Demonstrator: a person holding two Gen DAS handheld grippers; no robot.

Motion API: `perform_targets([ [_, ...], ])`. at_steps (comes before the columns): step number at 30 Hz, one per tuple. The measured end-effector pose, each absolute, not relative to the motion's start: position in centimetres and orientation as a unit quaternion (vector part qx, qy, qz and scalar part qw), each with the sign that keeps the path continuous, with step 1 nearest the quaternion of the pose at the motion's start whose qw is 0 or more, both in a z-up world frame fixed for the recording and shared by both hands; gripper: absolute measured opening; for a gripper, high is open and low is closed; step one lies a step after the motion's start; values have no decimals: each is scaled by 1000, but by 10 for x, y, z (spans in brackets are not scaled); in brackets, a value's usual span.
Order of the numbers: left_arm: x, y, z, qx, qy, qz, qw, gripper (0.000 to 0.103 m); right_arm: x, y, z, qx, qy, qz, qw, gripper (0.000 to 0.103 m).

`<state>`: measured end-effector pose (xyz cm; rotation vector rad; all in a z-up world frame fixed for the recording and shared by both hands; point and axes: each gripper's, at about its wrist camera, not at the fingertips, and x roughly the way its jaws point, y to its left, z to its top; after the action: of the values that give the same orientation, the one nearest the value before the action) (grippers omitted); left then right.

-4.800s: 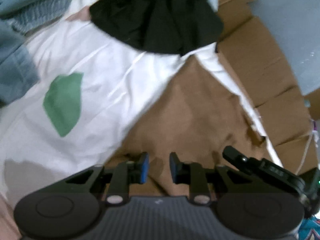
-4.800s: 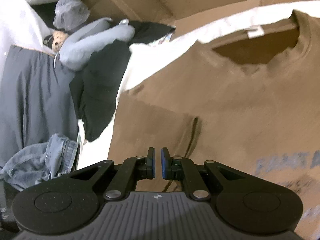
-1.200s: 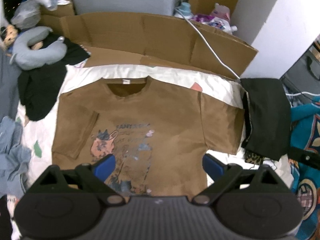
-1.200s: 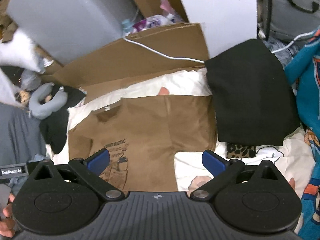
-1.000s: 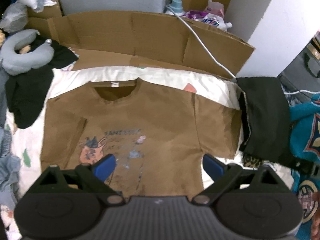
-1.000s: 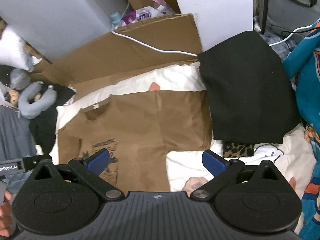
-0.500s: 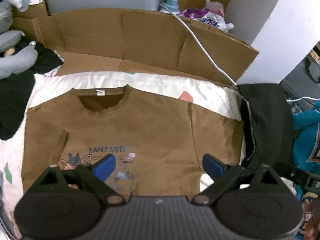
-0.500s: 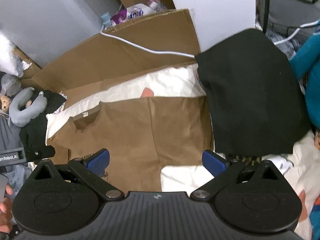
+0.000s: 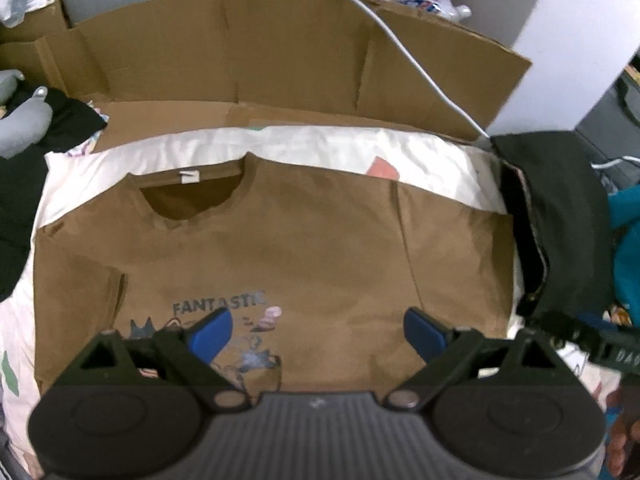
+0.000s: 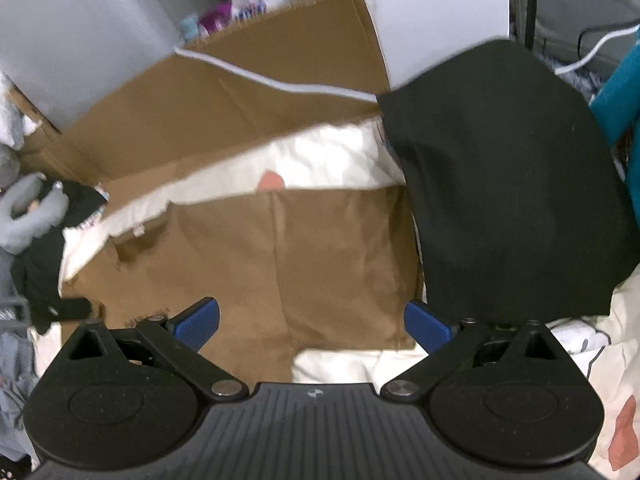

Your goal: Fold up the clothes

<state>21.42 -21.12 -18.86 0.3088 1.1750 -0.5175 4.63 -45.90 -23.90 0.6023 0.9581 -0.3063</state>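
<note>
the brown t-shirt lies spread flat, print side up, on a white sheet, its neckline toward the cardboard wall at the back. the word "fantastic" and a cartoon print sit low on the chest. one short sleeve reaches out to a folded black garment just beside it; the other sleeve looks partly tucked in on itself.

the left tool hangs above the lower chest with its jaws spread wide and nothing between them. the right tool hovers over the sleeve near the black garment, equally wide apart and empty; the same shirt fills the middle of that view.

the shirt reads as thin knit cotton: light, limp, with no stiffness of its own. it likely sags and drags wherever it is not supported, and a single pinch would bunch it. the fabric should not be slippery against the blue pads, but a shallow bite may catch only the top layer. the sensible holds are probably the doubled edges: the sleeve hem and the shoulder seam on one side, or both bottom corners of the hem, taking front and back layers together. lifting low and laying the fold over slowly should keep the sheet beneath from being dragged along.
</note>
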Motion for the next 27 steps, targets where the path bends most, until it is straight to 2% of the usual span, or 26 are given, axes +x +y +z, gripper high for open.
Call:
perform_targets([
  [13, 226, -205, -224, 131, 548, -267, 782, 91, 34, -451, -297, 264, 449, -144, 841, 101],
  [18, 221, -218, -248, 122, 546, -290, 776, 72, 29, -444, -316, 283, 425, -143, 848, 99],
  [26, 203, -233, -284, 135, 549, -328, 757, 46, 21, -450, -347, 324, 405, -169, 838, 73],
  [27, 201, -233, -287, 138, 549, -330, 755, 43, 20, -452, -349, 328, 407, -173, 835, 73],
])
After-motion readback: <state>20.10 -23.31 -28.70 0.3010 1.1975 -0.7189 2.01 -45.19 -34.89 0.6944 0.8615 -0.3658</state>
